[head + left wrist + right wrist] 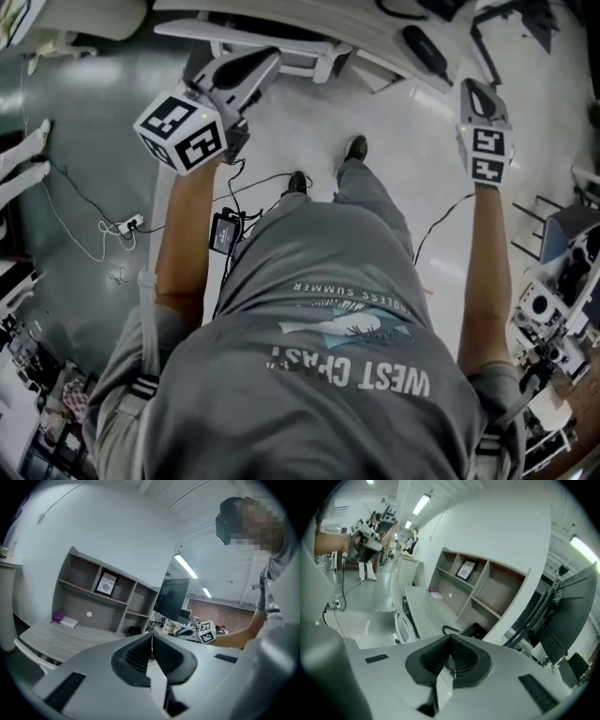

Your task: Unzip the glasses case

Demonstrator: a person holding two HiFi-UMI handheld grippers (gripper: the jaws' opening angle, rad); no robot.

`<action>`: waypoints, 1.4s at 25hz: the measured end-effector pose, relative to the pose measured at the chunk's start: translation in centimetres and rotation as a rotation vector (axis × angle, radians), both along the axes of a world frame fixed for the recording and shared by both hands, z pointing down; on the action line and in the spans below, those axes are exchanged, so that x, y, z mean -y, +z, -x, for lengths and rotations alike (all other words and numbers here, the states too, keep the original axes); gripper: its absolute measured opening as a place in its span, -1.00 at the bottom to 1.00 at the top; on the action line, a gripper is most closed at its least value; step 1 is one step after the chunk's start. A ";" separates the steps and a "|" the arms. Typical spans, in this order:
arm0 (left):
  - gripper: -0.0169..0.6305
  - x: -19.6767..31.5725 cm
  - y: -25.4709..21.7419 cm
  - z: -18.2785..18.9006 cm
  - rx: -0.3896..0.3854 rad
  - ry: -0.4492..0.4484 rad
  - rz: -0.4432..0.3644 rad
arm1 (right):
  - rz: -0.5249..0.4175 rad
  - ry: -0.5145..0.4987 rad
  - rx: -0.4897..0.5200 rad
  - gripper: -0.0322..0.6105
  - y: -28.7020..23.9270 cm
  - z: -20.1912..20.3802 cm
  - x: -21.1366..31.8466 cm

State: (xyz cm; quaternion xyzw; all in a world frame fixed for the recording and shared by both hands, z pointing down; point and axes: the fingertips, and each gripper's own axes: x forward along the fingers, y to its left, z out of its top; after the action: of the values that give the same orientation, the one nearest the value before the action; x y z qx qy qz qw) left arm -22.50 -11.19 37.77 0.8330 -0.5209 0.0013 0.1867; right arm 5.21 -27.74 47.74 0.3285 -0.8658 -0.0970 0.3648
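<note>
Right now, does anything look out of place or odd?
No glasses case shows in any view. The left tongs and the right tongs are shut on nothing, in mid-air. A power strip and loose cables sprawl on the floor by the person's feet, a possible trip hazard.

Framed picture point(107, 584) stands in shelf unit point(78, 573) atop desk point(61, 637).

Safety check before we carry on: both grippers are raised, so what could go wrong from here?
1. Black cables trail across the floor beside the person's shoes; a step could snag them.
2. The left gripper and right gripper are both shut and empty, and no glasses case shows in any view, so unzipping cannot begin yet.
</note>
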 end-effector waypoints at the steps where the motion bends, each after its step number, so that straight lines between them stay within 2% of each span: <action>1: -0.95 -0.2 -0.5 -0.3 0.011 0.013 -0.013 | -0.009 -0.013 0.038 -0.88 -1.9 0.9 -1.6; 4: -0.95 -0.7 -2.0 -1.6 0.064 0.054 -0.052 | 0.026 -0.033 0.193 -0.88 -6.9 3.2 -5.9; 9: -0.95 -1.9 -3.9 -3.5 0.145 0.121 -0.114 | 0.203 0.014 0.568 -0.88 -13.0 4.7 -11.4; 12: -0.95 -2.7 -4.8 -4.5 0.163 0.159 -0.144 | 0.212 0.015 0.670 -0.88 -16.0 5.1 -14.2; 14: -0.95 -3.0 -5.3 -5.1 0.169 0.183 -0.167 | 0.190 -0.004 0.690 -0.88 -17.6 5.6 -15.9; 19: -0.95 -5.0 -5.9 -6.2 0.190 0.206 -0.187 | 0.160 -0.063 0.648 -0.88 -19.1 6.6 -19.8; 25: -0.95 -6.0 -6.8 -7.3 0.178 0.237 -0.208 | 0.143 -0.037 0.685 -0.88 -20.8 5.6 -21.4; 35: -0.95 -6.7 -6.7 -8.1 0.176 0.253 -0.207 | 0.154 -0.011 0.689 -0.88 -20.3 4.4 -22.1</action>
State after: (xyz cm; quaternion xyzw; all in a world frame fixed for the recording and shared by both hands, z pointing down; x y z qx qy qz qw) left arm -14.45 -4.44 31.09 0.9033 -0.4235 0.0439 0.0520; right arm 0.85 -5.59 27.43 0.3087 -0.9446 0.0834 0.0743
